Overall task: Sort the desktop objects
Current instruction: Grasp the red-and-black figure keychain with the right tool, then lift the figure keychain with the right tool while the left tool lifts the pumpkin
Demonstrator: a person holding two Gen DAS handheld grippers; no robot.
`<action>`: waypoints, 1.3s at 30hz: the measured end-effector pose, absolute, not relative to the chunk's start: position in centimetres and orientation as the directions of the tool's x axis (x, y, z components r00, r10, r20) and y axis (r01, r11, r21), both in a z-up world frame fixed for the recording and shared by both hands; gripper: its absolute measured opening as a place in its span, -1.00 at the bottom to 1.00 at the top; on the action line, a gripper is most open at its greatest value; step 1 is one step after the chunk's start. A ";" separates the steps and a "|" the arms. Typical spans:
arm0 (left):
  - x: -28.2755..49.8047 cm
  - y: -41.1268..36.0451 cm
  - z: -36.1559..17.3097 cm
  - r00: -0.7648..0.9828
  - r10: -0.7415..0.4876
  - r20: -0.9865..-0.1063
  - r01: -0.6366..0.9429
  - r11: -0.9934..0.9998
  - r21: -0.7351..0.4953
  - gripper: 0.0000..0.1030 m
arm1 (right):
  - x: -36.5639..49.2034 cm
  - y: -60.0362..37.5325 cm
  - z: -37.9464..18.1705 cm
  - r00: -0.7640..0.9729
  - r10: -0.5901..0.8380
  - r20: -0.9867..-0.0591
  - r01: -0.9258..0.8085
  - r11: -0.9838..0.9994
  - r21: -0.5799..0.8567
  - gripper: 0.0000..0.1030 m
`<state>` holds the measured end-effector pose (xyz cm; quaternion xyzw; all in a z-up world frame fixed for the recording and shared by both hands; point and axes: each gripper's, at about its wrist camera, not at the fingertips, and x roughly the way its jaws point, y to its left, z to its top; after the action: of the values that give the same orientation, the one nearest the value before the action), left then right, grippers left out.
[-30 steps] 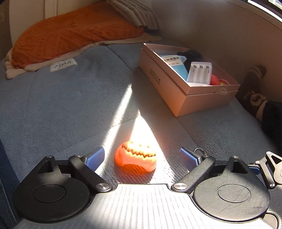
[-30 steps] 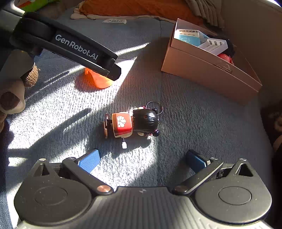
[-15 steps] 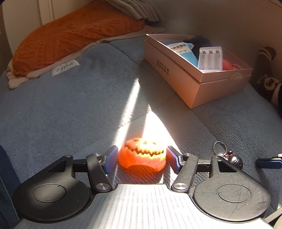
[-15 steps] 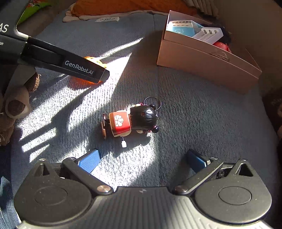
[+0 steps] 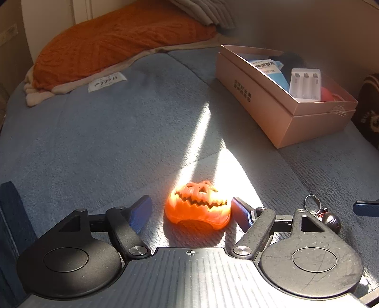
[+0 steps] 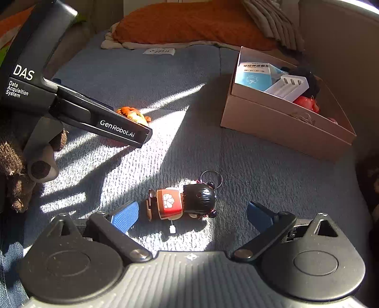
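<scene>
A blue-grey textured cover [image 5: 99, 132] lay over the whole work surface, crossed by a hard-edged band of sunlight [image 5: 201, 132] with deep shadow either side, an orange knitted blanket [image 5: 113, 40] and a grey ribbed cushion [image 6: 272, 21] bunched at the far end against a pale beige wall [image 5: 308, 26].

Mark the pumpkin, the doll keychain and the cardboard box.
pumpkin [image 5: 197, 208], left wrist view, on its toothed mouth.
doll keychain [image 6: 182, 201], right wrist view, where red body meets black head.
cardboard box [image 6: 279, 128], right wrist view, on its near outer wall.
</scene>
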<state>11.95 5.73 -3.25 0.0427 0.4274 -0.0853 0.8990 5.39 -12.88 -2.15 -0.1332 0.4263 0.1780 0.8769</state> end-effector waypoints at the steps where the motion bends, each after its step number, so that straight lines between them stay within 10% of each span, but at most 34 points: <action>1: 12.0 5.8 -3.3 0.620 -0.115 -0.776 0.187 0.982 0.004 0.59 | 5.2 -12.9 -2.2 0.575 0.193 -0.795 -0.422 0.903 -0.086 0.90; 20: 12.0 5.8 -3.6 0.617 -0.108 -0.780 0.185 0.983 0.011 0.74 | 5.7 -12.6 -2.4 0.547 0.225 -0.806 -0.453 0.890 -0.059 0.27; 39: 11.9 5.6 -3.7 0.610 -0.122 -0.783 0.197 0.980 0.001 0.81 | 5.0 -11.9 -2.3 0.569 0.203 -0.797 -0.467 0.877 -0.110 0.26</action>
<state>11.92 5.63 -3.70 0.0433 0.4327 -0.0890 0.8961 5.05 -11.87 -2.34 -0.1562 0.4229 0.1920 0.8717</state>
